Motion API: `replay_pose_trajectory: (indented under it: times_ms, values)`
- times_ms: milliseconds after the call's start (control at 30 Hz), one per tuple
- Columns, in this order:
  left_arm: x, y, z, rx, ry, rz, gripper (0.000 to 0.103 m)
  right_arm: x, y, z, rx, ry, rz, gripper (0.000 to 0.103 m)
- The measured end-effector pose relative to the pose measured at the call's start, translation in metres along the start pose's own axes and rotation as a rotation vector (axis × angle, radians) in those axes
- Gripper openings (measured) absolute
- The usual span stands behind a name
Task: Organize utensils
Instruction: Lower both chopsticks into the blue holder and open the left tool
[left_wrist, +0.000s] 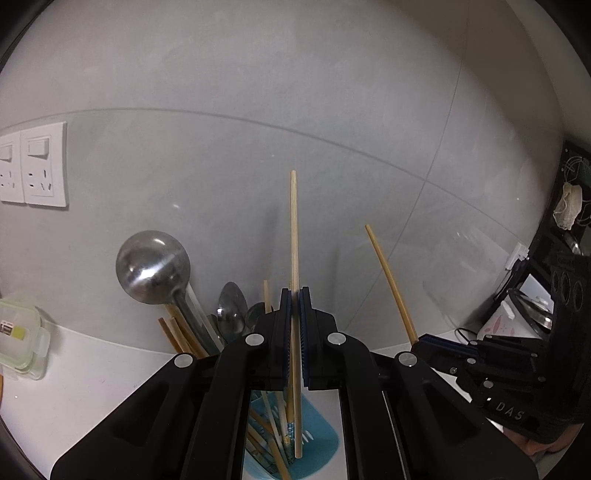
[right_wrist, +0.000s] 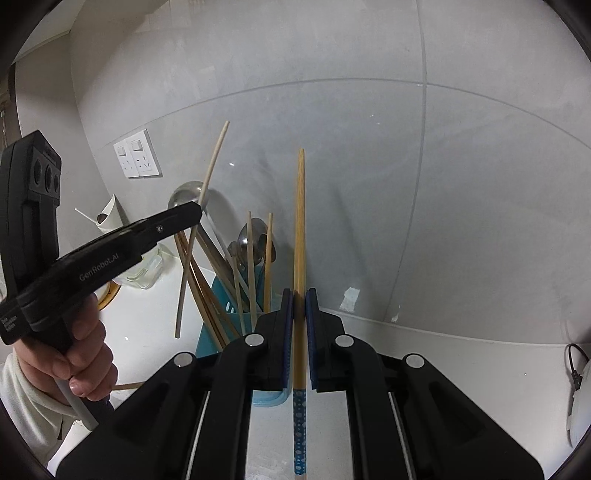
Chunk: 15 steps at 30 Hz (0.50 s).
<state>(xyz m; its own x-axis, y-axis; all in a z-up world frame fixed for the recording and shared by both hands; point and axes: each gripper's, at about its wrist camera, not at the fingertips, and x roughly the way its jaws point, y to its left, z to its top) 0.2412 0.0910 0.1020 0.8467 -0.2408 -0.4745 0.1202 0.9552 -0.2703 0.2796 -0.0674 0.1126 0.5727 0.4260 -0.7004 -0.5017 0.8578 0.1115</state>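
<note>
My left gripper is shut on a pale wooden chopstick that stands nearly upright. Its lower end hangs over the opening of the blue utensil holder, which has several chopsticks in it. In the right wrist view the left gripper comes in from the left with that chopstick tilted, its lower end left of the holder. My right gripper is shut on a yellow chopstick with a blue dotted end, to the right of the holder. From the left wrist view, the right gripper shows at the right.
A steel ladle and spoons stand in the holder against the grey tiled wall. A clear lidded food box sits at the left under white sockets. A black rack stands at the right. A person's hand grips the left handle.
</note>
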Motion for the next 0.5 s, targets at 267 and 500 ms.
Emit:
replay_pose_trajectory:
  times_ms: [267, 500]
  values:
    - [0.02, 0.013, -0.017, 0.002, 0.028, -0.018, 0.003, 0.013, -0.004, -0.002, 0.021, 0.008, 0.017, 0.006]
    - [0.022, 0.02, -0.026, -0.003, 0.042, 0.018, 0.006, 0.017, -0.002, -0.001, 0.02, -0.003, 0.048, 0.006]
